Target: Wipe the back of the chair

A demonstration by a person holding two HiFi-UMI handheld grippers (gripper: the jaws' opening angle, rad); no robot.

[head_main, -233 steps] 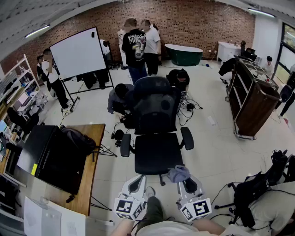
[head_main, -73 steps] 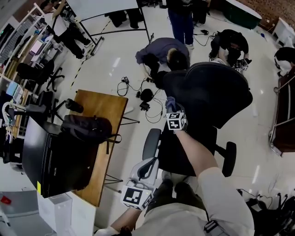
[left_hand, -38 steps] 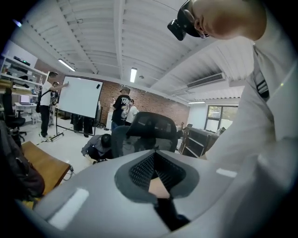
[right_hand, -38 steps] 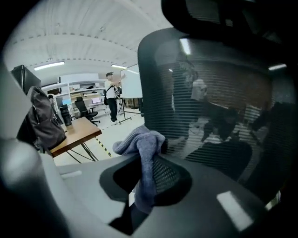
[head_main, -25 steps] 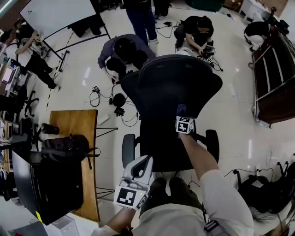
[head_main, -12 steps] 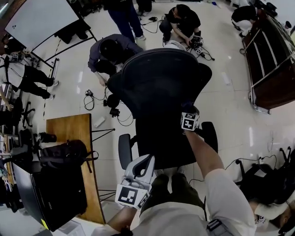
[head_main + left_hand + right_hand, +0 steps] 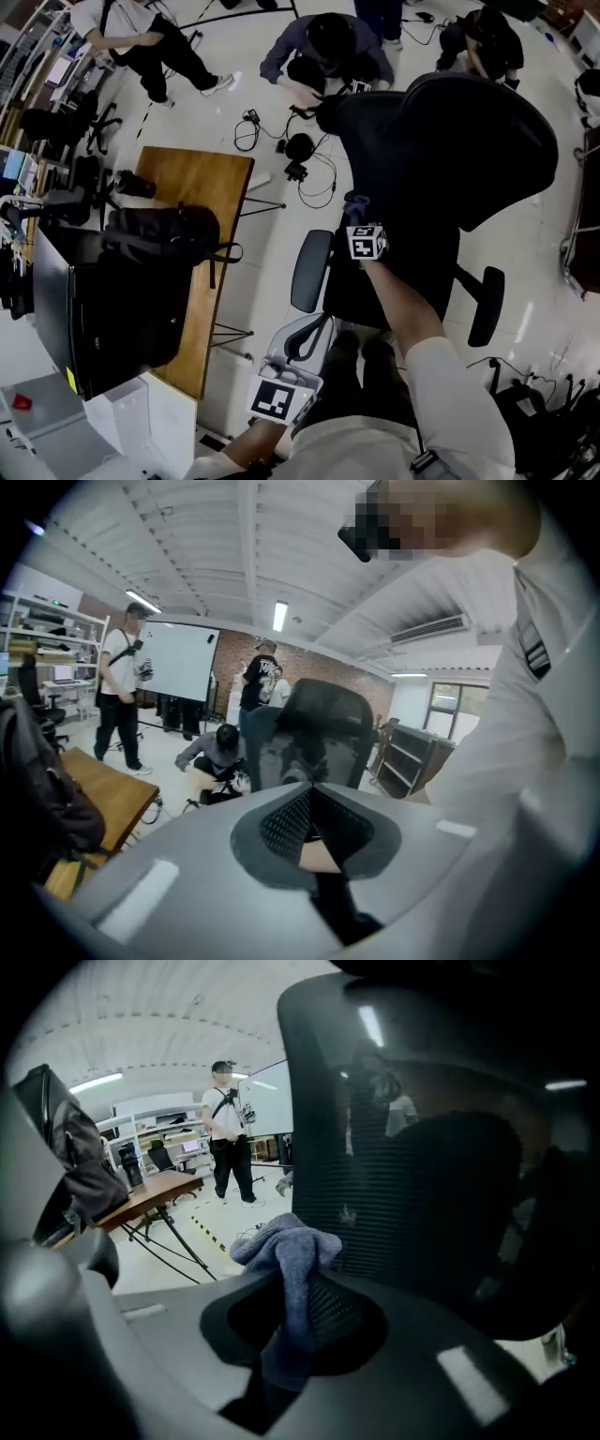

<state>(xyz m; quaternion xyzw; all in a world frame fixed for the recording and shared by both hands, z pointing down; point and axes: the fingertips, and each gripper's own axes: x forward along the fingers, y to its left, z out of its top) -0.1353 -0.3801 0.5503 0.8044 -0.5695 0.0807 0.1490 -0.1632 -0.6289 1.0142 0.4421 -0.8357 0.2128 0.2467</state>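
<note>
Right gripper (image 7: 358, 217): we see its jaws clamped on a blue-grey cloth (image 7: 286, 1246). The cloth bunches above the jaw tips and a tail hangs down between them.
Cloth against chair: in the right gripper view the bunch sits just beside the left edge of the black mesh chair back (image 7: 469, 141). We cannot tell whether it presses on the mesh.
Right arm: from the head view we see it stretched forward and up from the body, bare forearm (image 7: 394, 298) straight and white sleeve (image 7: 455, 398) at the elbow. The marker cube (image 7: 366, 242) sits over the wrist end.
Left gripper (image 7: 312, 794): its jaws meet at the tips, and we see nothing held between them.
Left arm: it is held low and close to the body, with the gripper pointing forward, just behind the chair's left armrest (image 7: 309, 270) and well apart from the cloth.
Chair: the back leans toward the upper right of the head view, and the seat (image 7: 422, 272) lies under the right forearm.
Nearby: a wooden desk (image 7: 202, 183) stands to the left with a black backpack (image 7: 164, 239) on it.
</note>
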